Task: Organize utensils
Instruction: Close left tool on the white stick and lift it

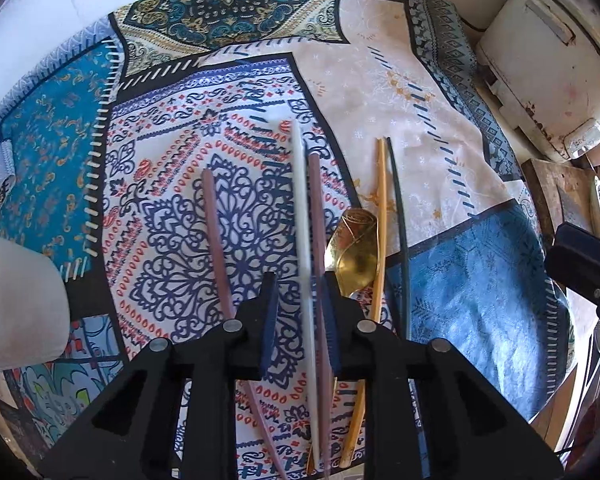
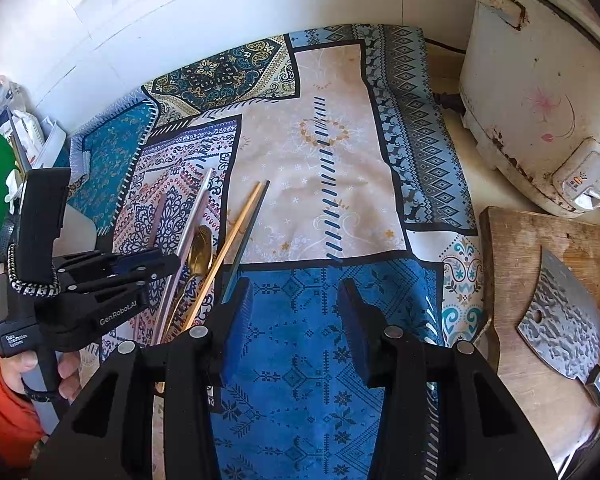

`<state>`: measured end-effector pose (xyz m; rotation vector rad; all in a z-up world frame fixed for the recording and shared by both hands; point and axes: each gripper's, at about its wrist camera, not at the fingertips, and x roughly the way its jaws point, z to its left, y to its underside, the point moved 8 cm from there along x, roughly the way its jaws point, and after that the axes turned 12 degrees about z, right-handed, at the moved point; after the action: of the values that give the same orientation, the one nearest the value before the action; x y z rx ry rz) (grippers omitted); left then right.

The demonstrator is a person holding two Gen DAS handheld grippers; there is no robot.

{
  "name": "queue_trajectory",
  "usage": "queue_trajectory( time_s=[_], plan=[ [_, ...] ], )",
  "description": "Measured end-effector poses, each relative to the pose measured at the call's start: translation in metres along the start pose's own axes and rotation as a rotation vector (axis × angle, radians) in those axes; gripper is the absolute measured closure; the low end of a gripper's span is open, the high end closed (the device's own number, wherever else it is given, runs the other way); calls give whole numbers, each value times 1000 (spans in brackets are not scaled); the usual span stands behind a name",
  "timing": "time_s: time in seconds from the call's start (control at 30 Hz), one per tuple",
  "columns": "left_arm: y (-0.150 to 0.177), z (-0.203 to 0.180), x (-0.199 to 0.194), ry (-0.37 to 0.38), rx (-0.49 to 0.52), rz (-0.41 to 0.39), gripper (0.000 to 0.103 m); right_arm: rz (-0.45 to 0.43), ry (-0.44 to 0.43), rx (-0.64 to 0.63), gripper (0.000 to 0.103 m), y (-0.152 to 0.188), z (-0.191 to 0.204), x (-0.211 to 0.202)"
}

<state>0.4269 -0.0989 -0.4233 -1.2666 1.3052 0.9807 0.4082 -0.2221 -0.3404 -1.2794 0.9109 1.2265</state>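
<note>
Pointing steeply down over the desk, the left gripper (image 1: pixel 302 312) has its black jaws drawn close, a narrow gap between the blue pads; a long white chopstick (image 1: pixel 302 216) and a mauve-brown chopstick (image 1: pixel 318 216) run up through that gap side by side; whether the pads actually press on them I cannot tell, as the white one looks blurred. A second mauve-brown chopstick (image 1: pixel 216 240) lies to the left of the jaws on the patterned patchwork cloth (image 1: pixel 380 92) of blue, cream and red that covers the desk; just right of the jaws rests a shiny gold metal spoon (image 1: pixel 354 252), its bowl beside a light bamboo chopstick (image 1: pixel 381 216) and a dark, near-black chopstick (image 1: pixel 400 240), these two lying close together and parallel. The right gripper (image 2: pixel 296 320) hangs above a blue patch of the cloth, its jaws partly open and holding nothing; the utensils lie off to its left. A worn white rice cooker (image 2: pixel 532 92) stands at the far right; nearer, a steel cleaver (image 2: pixel 560 320) lies on a wooden chopping board (image 2: pixel 512 264). A person's hand (image 2: pixel 66 376) with an orange sleeve grips the left handle.
</note>
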Motion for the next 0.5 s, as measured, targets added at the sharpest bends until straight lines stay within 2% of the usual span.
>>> queue_trajectory(
  time_s=[0.03, 0.17, 0.5],
  plan=[
    [0, -2, 4, -3, 5, 17, 86, 0, -1, 1, 63, -1, 0, 0],
    [-6, -9, 8, -78, 40, 3, 91, 2, -16, 7, 63, -1, 2, 2],
    [-9, 0, 5, 17, -9, 17, 93, -9, -20, 0, 63, -1, 2, -2]
  ],
)
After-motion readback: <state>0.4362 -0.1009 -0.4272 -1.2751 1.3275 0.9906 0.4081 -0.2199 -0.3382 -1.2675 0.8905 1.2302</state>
